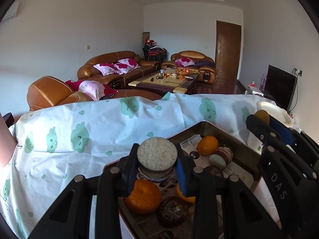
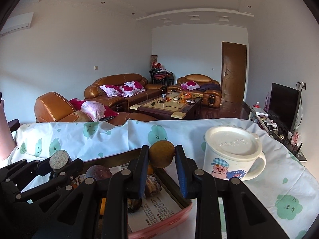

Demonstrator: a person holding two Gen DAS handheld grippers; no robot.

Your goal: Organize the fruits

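My left gripper (image 1: 157,166) is shut on a small round snack with a pale sesame-coated top (image 1: 157,153) and holds it above the pink-rimmed tray (image 1: 205,125). The tray holds oranges (image 1: 142,196) (image 1: 207,145), dark round fruits (image 1: 173,211) and another snack (image 1: 221,156) on printed paper. My right gripper (image 2: 161,157) is shut on a small brown round fruit (image 2: 161,153) above the tray's right edge (image 2: 175,217). It also shows at the right of the left wrist view (image 1: 262,117), as the left gripper does at the left of the right wrist view (image 2: 59,160).
A white lidded mug with a cartoon pig (image 2: 232,153) stands right of the tray on the cloud-print tablecloth (image 2: 279,179). Behind the table are brown sofas (image 2: 117,91), a coffee table (image 2: 169,105) and a TV (image 2: 283,103).
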